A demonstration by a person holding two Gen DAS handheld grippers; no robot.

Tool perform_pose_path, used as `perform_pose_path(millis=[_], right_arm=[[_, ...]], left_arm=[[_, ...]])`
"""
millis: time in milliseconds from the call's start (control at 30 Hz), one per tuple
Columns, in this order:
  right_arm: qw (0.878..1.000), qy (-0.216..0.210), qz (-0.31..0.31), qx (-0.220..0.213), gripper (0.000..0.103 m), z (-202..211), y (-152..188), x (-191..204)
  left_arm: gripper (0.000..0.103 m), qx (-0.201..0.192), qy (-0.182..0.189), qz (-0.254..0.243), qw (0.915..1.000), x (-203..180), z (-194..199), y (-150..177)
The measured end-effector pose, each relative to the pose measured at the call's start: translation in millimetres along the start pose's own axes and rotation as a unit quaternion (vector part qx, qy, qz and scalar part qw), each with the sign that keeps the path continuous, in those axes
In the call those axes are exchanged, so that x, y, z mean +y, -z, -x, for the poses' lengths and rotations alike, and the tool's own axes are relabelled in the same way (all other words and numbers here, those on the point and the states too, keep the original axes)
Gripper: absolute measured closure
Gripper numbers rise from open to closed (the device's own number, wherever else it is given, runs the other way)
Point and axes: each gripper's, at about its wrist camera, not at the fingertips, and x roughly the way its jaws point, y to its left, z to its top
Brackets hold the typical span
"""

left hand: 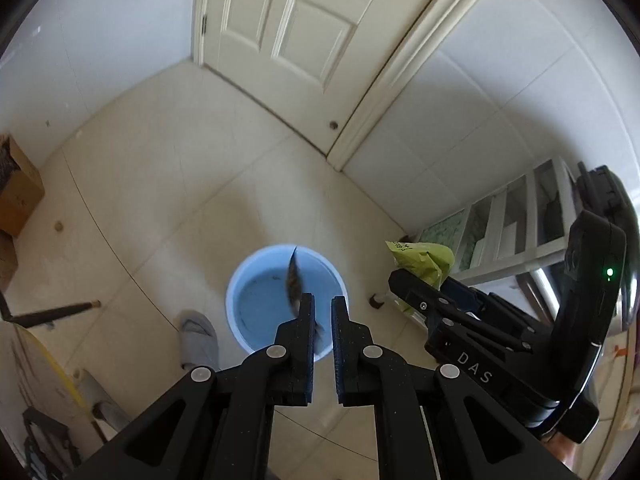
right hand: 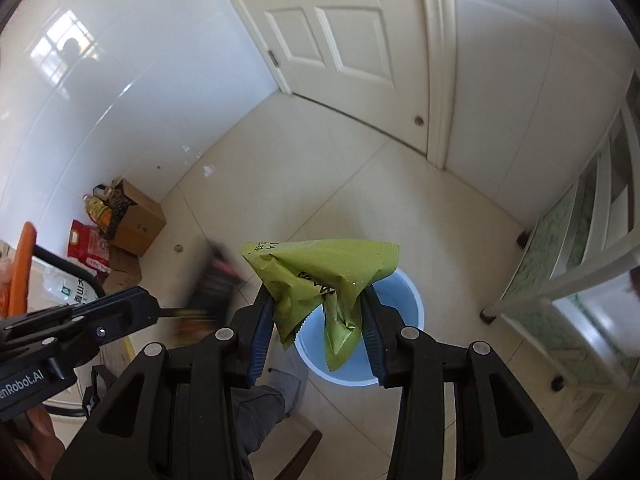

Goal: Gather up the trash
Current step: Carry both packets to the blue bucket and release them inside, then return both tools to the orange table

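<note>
A light blue bucket stands on the tiled floor below both grippers. My left gripper hangs over it, shut on a thin dark wrapper that dangles edge-on above the bucket's inside. The right wrist view shows the same wrapper blurred, hanging from the left gripper. A crumpled green snack bag is clamped between the pads of my right gripper, just above the bucket's near rim. In the left wrist view the right gripper and its green bag sit to the right of the bucket.
A white door closes the far corner. A white shelf unit stands on the right. Cardboard boxes, a red bag and an oil bottle sit at the left wall. A grey slipper is beside the bucket.
</note>
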Motion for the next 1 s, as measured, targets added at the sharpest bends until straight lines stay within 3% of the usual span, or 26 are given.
perform_pose_path(millis=[133, 267, 300, 367, 400, 433, 500, 567, 767, 1000], right_arm=[[1.0, -0.004, -0.021, 0.021, 0.062, -29.4, -3.5, -15.0], [0.998, 0.008, -0.034, 0.05, 0.054, -57.7, -1.1, -26.6], [0.998, 0.009, -0.036, 0.055, 0.051, -62.2, -0.1, -29.5], [0.997, 0.014, -0.038, 0.058, 0.027, -67.4, 2.0, -34.8], [0.997, 0.015, -0.04, 0.058, 0.022, -67.7, 3.0, -35.7], [0.997, 0.015, -0.042, 0.056, 0.014, -67.9, 4.0, -36.5], [0.997, 0.017, -0.047, 0.052, 0.01, -64.1, 5.7, -36.9], [0.997, 0.019, -0.051, 0.046, 0.001, -59.3, 6.7, -36.1], [0.998, 0.027, -0.047, 0.027, 0.0, -27.8, 10.1, -22.9], [0.999, 0.016, -0.021, -0.035, 0.0, 46.2, 6.0, 18.2]], left_arm=[[0.099, 0.026, 0.001, 0.007, 0.9996, -4.4, -49.1, -35.8], [0.095, 0.036, -0.019, 0.009, 0.9991, -6.4, -64.7, -43.5], [0.09, 0.034, -0.022, 0.008, 0.9991, -8.8, -60.7, -44.6], [0.066, 0.025, -0.037, 0.001, 0.999, -14.0, -47.9, -41.7], [0.043, 0.015, -0.053, -0.002, 0.9985, -16.1, -40.9, -40.8], [0.027, 0.0, -0.069, -0.003, 0.9976, -17.8, -36.1, -42.4], [0.019, -0.02, -0.084, -0.003, 0.9963, -21.7, -33.1, -45.6], [0.017, -0.02, -0.091, -0.001, 0.9956, -24.3, -33.0, -47.7], [0.016, -0.043, -0.096, 0.003, 0.9944, -36.4, -13.3, -41.1], [0.015, -0.11, -0.101, -0.004, 0.9887, -40.2, 60.1, -2.0]])
